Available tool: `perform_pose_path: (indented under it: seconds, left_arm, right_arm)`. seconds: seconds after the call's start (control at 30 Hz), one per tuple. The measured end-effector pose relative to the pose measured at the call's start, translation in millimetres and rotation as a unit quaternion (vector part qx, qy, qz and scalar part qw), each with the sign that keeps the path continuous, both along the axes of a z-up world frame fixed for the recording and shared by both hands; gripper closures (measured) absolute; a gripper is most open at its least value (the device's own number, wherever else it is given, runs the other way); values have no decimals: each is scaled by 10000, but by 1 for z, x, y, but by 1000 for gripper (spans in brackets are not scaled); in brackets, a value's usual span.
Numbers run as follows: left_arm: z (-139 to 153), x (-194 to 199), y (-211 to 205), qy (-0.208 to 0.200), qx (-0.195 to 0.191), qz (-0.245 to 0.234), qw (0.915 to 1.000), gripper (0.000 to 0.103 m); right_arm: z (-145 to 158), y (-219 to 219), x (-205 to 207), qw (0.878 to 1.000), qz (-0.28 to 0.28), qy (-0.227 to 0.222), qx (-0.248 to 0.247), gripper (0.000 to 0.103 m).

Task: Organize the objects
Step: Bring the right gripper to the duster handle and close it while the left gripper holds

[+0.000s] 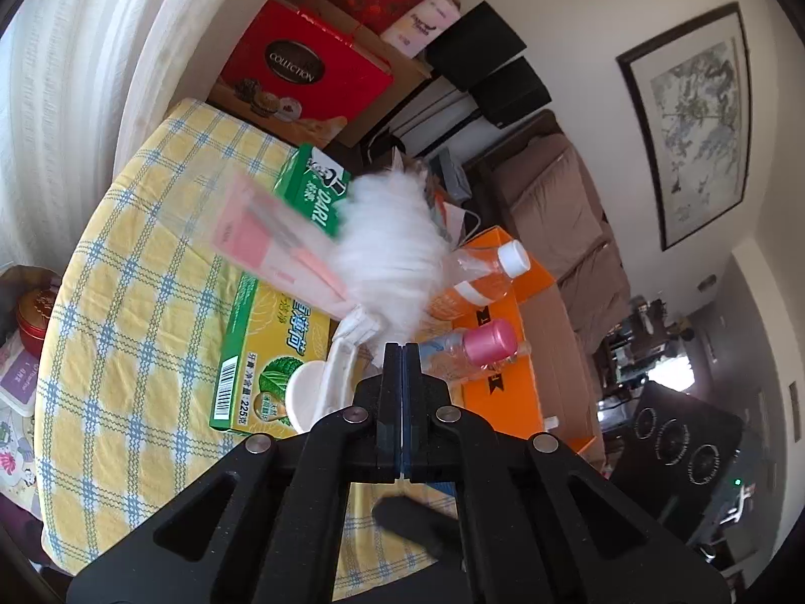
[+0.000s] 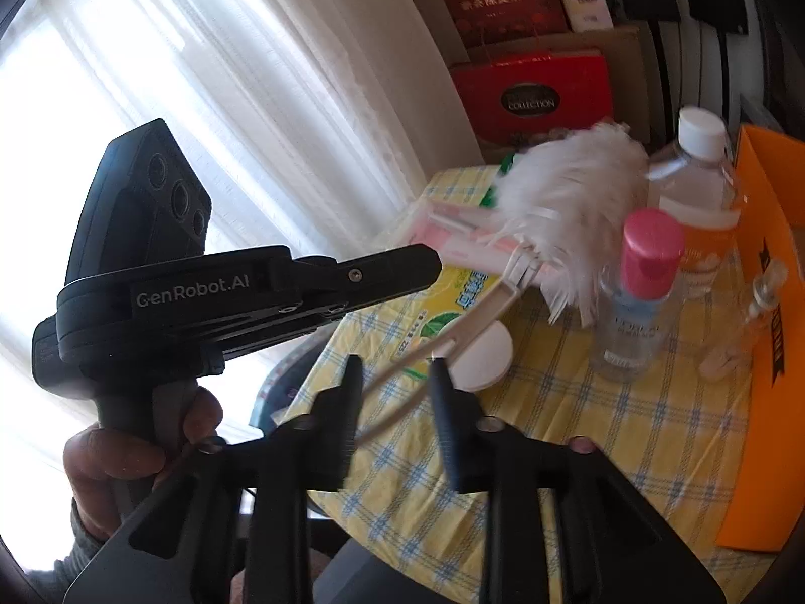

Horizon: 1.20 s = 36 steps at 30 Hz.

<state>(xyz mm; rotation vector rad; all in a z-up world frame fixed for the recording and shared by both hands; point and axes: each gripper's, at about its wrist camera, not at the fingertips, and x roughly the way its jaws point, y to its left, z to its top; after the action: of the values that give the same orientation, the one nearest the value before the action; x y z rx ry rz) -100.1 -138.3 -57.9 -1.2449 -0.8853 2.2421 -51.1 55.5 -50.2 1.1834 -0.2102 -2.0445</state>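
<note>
Looks barely started tbh: the right gripper point(image 2: 395, 377) has its jaws spread around the feather duster point(image 2: 568, 196)'s white handle, the left gripper point(image 1: 401, 352) is pressed together empty, and 2 bottles, toothpaste boxes and the duster crowd the table point(image 1: 126, 302)'s far edge.

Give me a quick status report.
Left gripper shut, empty. Right gripper open, fingers astride feather duster handle. Pink-capped bottle close beside feathers.
</note>
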Motion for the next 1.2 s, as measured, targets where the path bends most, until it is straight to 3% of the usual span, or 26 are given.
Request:
perform_pose_path:
  seconds: [0.1, 0.2, 0.37, 0.53, 0.8, 1.13, 1.2]
  left_arm:
    - [-3, 1, 2, -47, -170, 27, 9998, 103]
    - [-7, -1, 5, -158, -478, -109, 9987, 103]
    - [-10, 0, 5, -191, -669, -187, 9974, 102]
    - [-11, 3, 13, -151, -831, -295, 9960, 80]
    - [-17, 0, 34, -155, -980, -588, 9933, 79]
    - [-25, 6, 30, -269, -911, -531, 9941, 78]
    - [-27, 9, 25, -295, -844, -502, 9947, 76]
  right_arm:
    - [-11, 4, -1, 9998, -47, -187, -69, 54]
    - [-13, 6, 2, 9999, -42, -82, 97, 54]
    - [-16, 16, 7, 9988, -159, 75, 450, 53]
    - [-33, 24, 8, 9956, -334, 13, 879, 50]
    - [-56, 13, -4, 9931, -339, 61, 1122, 50]
    - [-69, -10, -1, 9862, -267, 575, 1527, 51]
    - [-70, -11, -1, 9825, -281, 705, 1702, 66]
